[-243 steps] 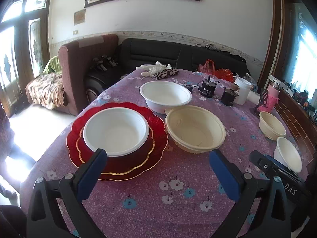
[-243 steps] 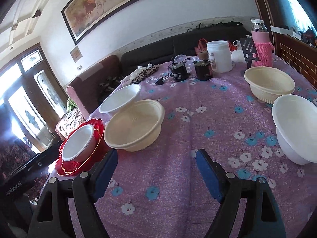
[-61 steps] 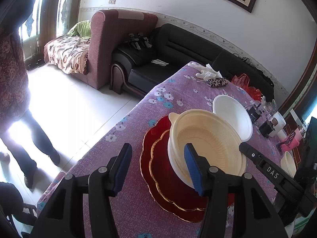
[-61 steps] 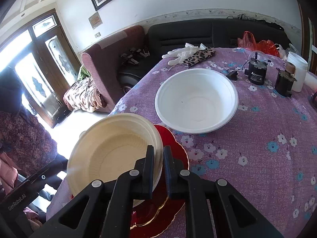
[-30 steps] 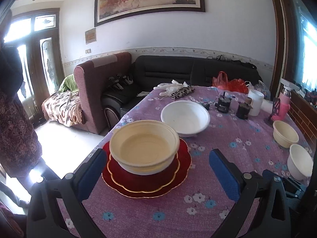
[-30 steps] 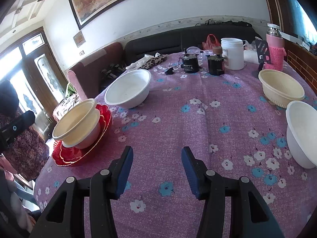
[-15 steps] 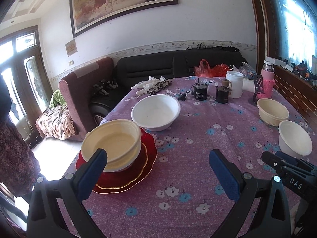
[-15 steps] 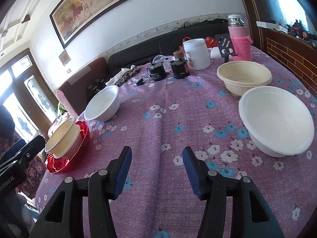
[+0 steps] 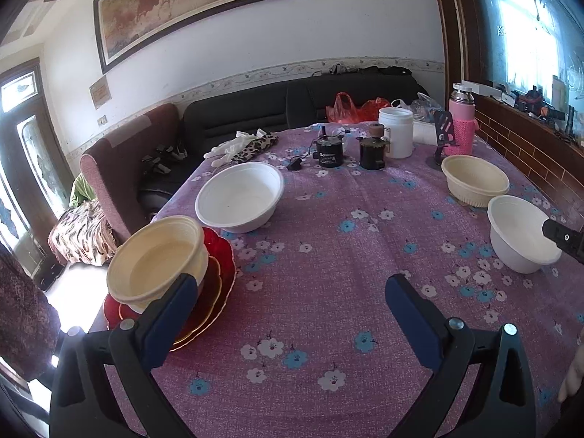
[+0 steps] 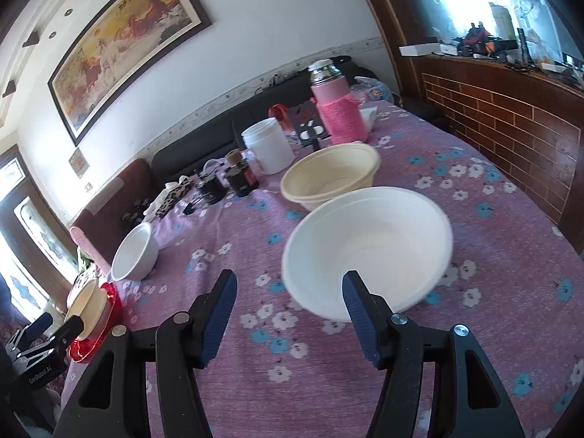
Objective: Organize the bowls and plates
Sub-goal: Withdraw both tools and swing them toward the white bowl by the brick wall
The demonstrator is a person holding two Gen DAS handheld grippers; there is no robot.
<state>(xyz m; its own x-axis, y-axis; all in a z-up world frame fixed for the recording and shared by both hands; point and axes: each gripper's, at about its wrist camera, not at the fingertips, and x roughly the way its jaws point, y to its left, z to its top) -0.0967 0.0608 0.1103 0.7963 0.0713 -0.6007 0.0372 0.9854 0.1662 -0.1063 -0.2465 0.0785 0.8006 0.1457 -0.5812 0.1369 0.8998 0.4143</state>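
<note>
Since a moment ago we have swung our right gripper (image 10: pixel 284 292), fingers apart and empty, up to the small white plastic bowl (image 10: pixel 368 252); our left gripper (image 9: pixel 288 292) hangs wide open. The cream ribbed bowl (image 9: pixel 157 255) now sits stacked on the red scalloped plates (image 9: pixel 219 277), so this bowl is likely next.

A white wall (image 9: pixel 346 29) fills the upper middle of the frame, carrying a long framed horse painting (image 9: pixel 189 14) at upper left. Below it stand a black sofa (image 9: pixel 277 109) and a maroon armchair (image 9: pixel 120 160) at centre left. Bright windows (image 9: pixel 525 33) glare at upper right above a brick-patterned ledge (image 10: pixel 511 124); a glazed door (image 9: pixel 22 138) stands at far left.
</note>
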